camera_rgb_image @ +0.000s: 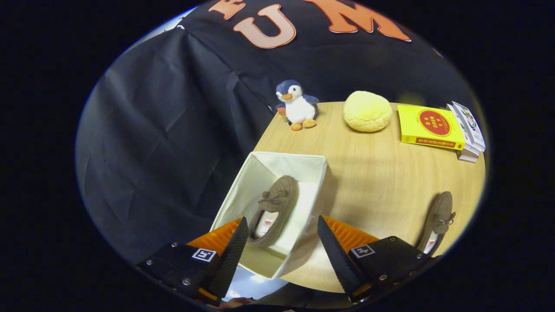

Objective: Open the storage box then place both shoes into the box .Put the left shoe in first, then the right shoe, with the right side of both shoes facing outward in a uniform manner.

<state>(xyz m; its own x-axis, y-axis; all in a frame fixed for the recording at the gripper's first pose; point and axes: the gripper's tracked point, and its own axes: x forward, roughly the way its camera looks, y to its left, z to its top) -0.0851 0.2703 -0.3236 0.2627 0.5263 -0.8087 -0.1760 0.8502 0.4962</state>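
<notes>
Wooden table (pixel 381 182) carries an open white box (pixel 260 173) at its near left corner, with one brown shoe (pixel 274 210) lying inside, seen between the fingers. The gripper (pixel 282 236) hangs above the box, fingers spread wide and empty. A second shoe (pixel 437 221) lies on the table beyond the right finger; a toy penguin (pixel 297 105), a yellow cushion (pixel 367 111) and books (pixel 433 128) line the far edge

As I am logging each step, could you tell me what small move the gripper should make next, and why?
Probably swing toward the second shoe on the table. One shoe already lies in the open storage box, and the gripper hangs open and empty above it, so the other shoe remains to fetch.
</notes>
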